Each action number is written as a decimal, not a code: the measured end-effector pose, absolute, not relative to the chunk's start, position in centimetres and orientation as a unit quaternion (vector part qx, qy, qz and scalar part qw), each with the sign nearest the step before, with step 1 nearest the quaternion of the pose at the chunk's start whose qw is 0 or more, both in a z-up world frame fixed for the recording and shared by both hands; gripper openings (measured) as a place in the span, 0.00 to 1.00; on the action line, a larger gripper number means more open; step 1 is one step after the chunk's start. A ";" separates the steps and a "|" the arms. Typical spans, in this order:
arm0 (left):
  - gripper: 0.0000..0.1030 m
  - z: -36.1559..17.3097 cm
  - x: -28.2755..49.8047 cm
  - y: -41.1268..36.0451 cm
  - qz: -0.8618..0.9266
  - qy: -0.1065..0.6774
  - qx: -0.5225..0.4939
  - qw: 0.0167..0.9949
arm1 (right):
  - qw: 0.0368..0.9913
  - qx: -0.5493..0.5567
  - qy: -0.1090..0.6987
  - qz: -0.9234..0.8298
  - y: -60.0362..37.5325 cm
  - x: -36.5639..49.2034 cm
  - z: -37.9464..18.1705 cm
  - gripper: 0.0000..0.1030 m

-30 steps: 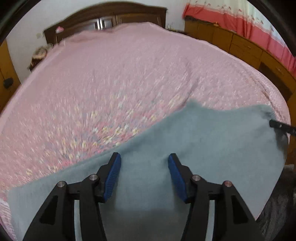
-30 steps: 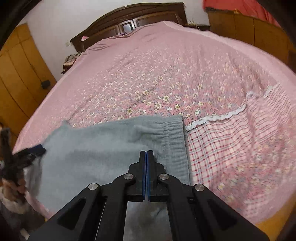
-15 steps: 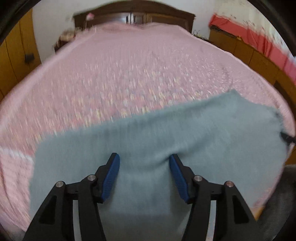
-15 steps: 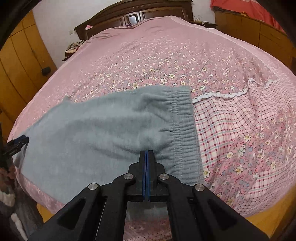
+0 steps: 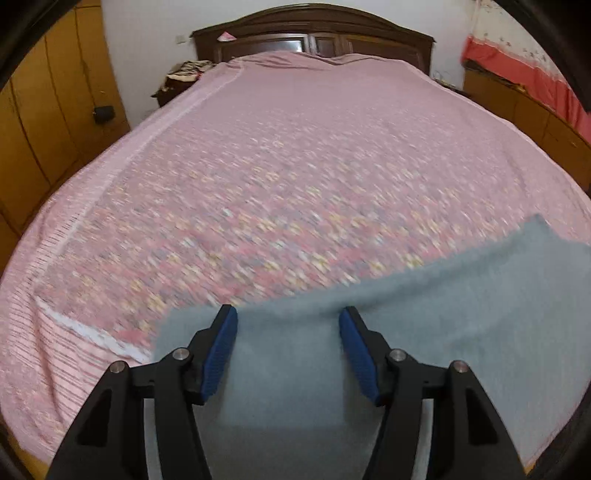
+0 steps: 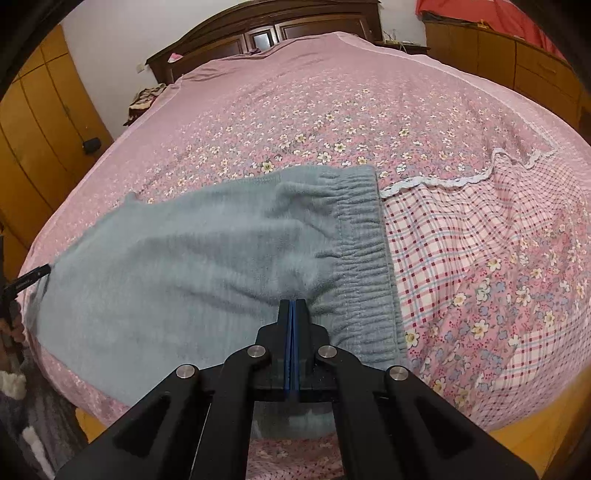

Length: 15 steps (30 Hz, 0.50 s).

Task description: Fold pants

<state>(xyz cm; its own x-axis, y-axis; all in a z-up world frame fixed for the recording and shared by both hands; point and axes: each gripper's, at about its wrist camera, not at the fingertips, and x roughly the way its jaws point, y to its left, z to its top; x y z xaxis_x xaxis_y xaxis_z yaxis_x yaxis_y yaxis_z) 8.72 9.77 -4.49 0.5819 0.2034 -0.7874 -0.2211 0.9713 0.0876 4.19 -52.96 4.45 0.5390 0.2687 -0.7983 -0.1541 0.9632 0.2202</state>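
Grey-blue fleece pants (image 6: 192,266) lie across the near edge of the pink floral bed (image 6: 332,110), the elastic waistband (image 6: 365,236) to the right. My right gripper (image 6: 291,306) is shut on the pants fabric just left of the waistband near the front edge. In the left wrist view the pants (image 5: 443,314) fill the lower right. My left gripper (image 5: 288,325) is open, its blue pads (image 5: 221,347) apart over the pants' far edge, with nothing held. The left gripper's tip (image 6: 33,277) shows at the pants' left end in the right wrist view.
A plaid sheet (image 6: 480,258) with a white lace border covers the bed's right front. A dark wooden headboard (image 5: 314,33) stands at the far end. Yellow-brown wardrobes (image 5: 44,122) line the left, wooden drawers (image 6: 498,59) the right. Clothes are piled (image 5: 184,72) beside the headboard.
The left wrist view has swung left, so the pants now sit lower right in it. The right gripper has stayed shut on the pants, which now lie a little further onto the bed.
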 end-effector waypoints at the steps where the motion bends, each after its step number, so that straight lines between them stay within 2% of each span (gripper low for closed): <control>1: 0.59 -3.8 8.4 10.2 0.129 0.441 -0.019 0.888 | 0.876 0.063 0.463 0.120 -53.0 4.0 4.7 0.00; 6: 0.59 -2.3 6.2 11.0 0.110 0.439 -0.054 0.890 | 0.892 0.093 0.420 0.138 -53.6 1.3 7.3 0.00; 11: 0.59 -4.4 4.8 11.6 0.129 0.454 -0.035 0.881 | 0.881 0.077 0.458 0.094 -54.6 1.3 5.5 0.00; 13: 0.59 -4.7 4.5 11.9 0.128 0.452 -0.031 0.882 | 0.875 0.139 0.452 0.103 -56.1 0.8 5.3 0.00; 15: 0.59 -4.3 3.9 11.7 0.134 0.451 -0.030 0.882 | 0.880 0.157 0.437 0.099 -56.9 -0.2 6.0 0.00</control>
<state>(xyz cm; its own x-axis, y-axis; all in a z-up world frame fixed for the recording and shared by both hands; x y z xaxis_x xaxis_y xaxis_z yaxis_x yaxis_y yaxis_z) 3.93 11.68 -4.27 0.5563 0.2093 -0.8042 -0.2641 0.9621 0.0678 -0.19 -56.92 6.03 0.5987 0.3119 -0.7377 -0.0376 0.9310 0.3631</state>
